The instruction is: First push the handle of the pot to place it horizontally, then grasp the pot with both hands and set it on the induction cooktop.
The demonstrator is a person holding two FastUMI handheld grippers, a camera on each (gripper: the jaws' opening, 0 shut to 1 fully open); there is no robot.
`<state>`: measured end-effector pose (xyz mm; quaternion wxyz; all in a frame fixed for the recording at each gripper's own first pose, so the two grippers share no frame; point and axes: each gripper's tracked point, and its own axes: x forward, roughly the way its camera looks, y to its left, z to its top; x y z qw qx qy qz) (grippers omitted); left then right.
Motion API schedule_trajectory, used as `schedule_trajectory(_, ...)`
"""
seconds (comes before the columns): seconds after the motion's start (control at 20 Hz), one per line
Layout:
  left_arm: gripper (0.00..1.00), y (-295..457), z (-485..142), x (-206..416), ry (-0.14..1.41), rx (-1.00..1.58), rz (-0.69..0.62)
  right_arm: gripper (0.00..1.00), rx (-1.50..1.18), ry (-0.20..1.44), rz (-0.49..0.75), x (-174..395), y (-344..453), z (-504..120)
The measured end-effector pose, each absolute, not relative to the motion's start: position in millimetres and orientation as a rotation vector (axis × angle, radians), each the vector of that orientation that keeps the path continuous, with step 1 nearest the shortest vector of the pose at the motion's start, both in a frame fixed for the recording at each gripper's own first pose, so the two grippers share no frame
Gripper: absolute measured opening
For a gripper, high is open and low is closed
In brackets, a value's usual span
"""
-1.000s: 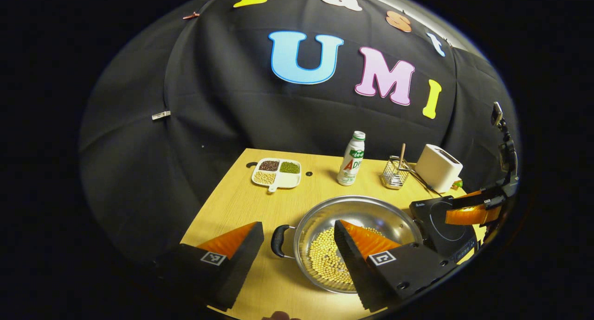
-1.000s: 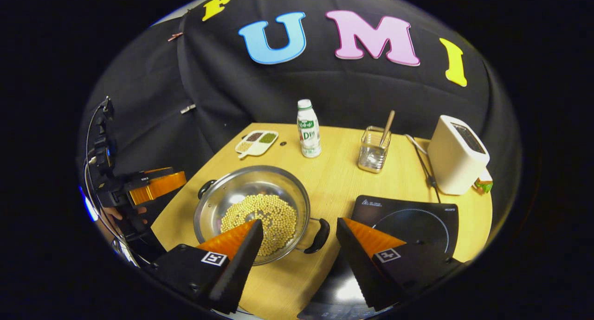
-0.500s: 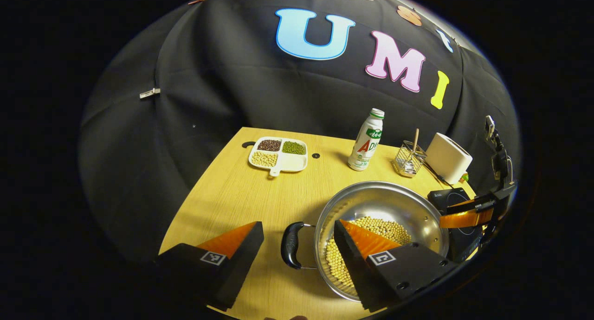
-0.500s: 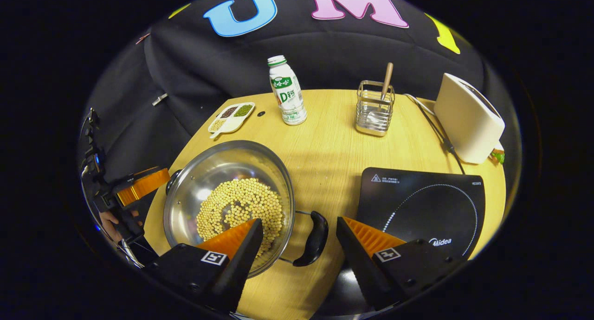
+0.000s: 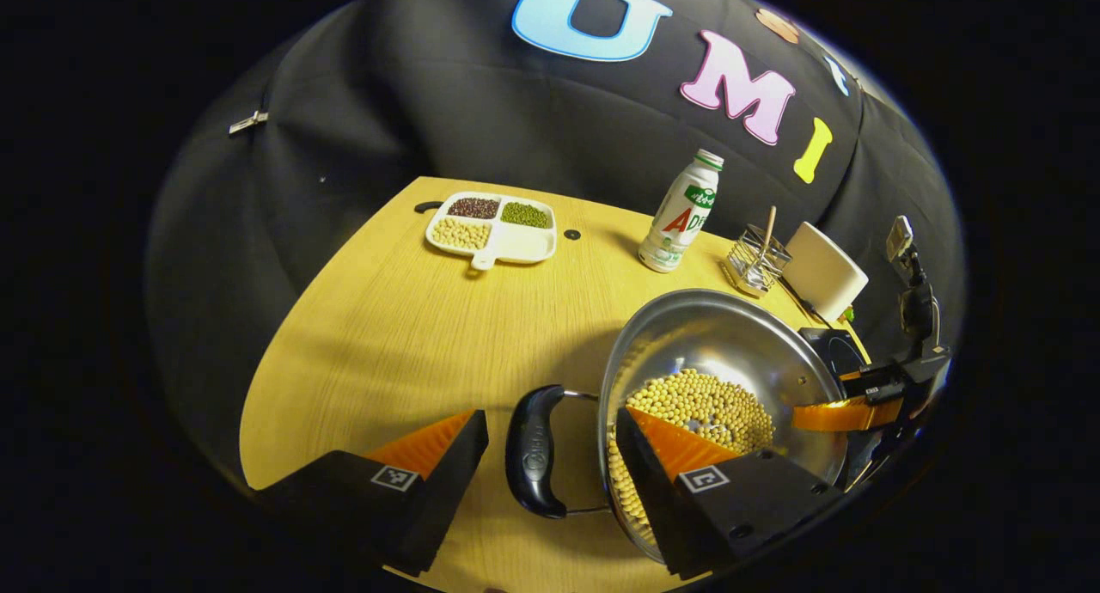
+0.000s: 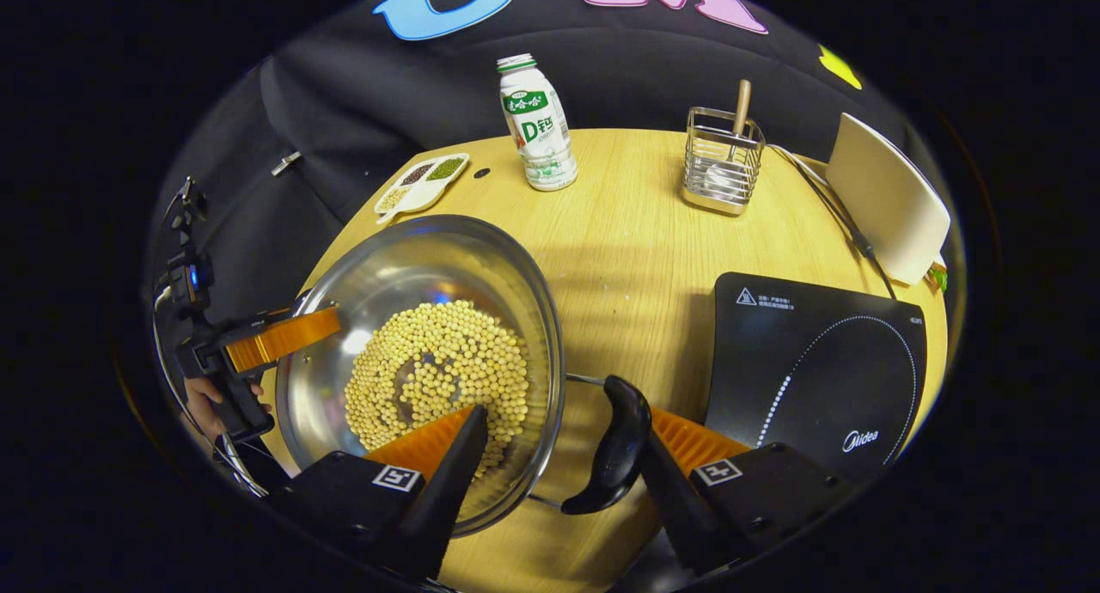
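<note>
The steel pot, holding a layer of pale beans, is sitting on the wooden table, just left of the induction cooktop and not on it. In the right gripper view, the right gripper is straddling the pot's near black handle: its left finger is reaching over the rim above the beans, its right finger is lying against the handle's outer side. The jaws are standing apart and are not clamping the handle.

In the left gripper view, the left gripper is likewise spread wide, with the pot's other black handle lying in the gap between its 2 fingers. Its right finger is sitting over the pot's rim; whether it is touching the metal is hard to judge from here. The handle itself is touching neither finger.

Each gripper is appearing across the pot in the other's view, the left one with a hand gripping its body.

Farther ahead of the right gripper, a white bottle and a wire holder with a wooden stick are standing near the table's far edge. A white toaster is standing beyond the cooktop, to the right. A divided tray of grains is lying far ahead of the left gripper.
</note>
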<state>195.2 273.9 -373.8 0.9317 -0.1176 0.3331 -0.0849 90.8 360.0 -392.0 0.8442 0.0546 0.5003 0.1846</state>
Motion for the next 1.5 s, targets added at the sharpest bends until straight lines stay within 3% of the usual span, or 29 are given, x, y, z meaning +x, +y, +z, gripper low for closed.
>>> schedule_trajectory(0.1, 0.93, 276.1, -378.2, 193.8, 0.698, -0.239, -0.181, 0.97, 0.095, 1.053, 0.38, 94.5, 362.1, -398.7)
schedule_trajectory(0.15, 0.92, 274.9, -377.6, 192.6, 0.702, -0.242, -0.187, 0.86, 0.072, 1.046, 0.375, 96.4, 361.2, -402.3)
schedule_trajectory(0.2, 0.84, 273.0, -376.0, 191.7, 0.702, -0.246, -0.189, 0.92, 0.053, 1.045, 0.368, 96.8, 359.8, -404.3)
schedule_trajectory(0.3, 0.71, 268.3, -375.0, 189.5, 0.711, -0.246, -0.185, 0.78, 0.06, 1.055, 0.367, 95.2, 364.1, -408.0)
schedule_trajectory(0.4, 0.64, 272.3, -375.5, 191.5, 0.708, -0.252, -0.167, 0.72, 0.067, 1.045, 0.368, 98.8, 369.1, -410.2)
schedule_trajectory(0.45, 0.64, 272.5, -375.3, 190.6, 0.704, -0.261, -0.161, 0.75, 0.071, 1.039, 0.367, 100.5, 370.6, -409.5)
schedule_trajectory(0.75, 0.59, 274.9, -380.8, 181.0, 0.723, -0.292, -0.12, 0.62, 0.129, 1.069, 0.333, 101.9, 372.2, -411.1)
schedule_trajectory(1.1, 0.56, 272.4, -367.6, 161.8, 0.718, -0.288, -0.079, 0.62, 0.097, 1.036, 0.349, 90.8, 364.2, -389.5)
schedule_trajectory(1.15, 0.56, 272.0, -357.3, 156.2, 0.709, -0.273, -0.078, 0.58, 0.098, 1.039, 0.352, 87.3, 360.6, -383.5)
schedule_trajectory(1.25, 0.56, 266.6, -338.3, 147.9, 0.697, -0.262, -0.081, 0.62, 0.111, 1.031, 0.353, 84.4, 351.9, -369.5)
schedule_trajectory(1.5, 0.58, 226.8, -301.3, 135.1, 0.697, -0.235, -0.101, 0.61, 0.132, 0.999, 0.334, 68.1, 309.7, -334.8)
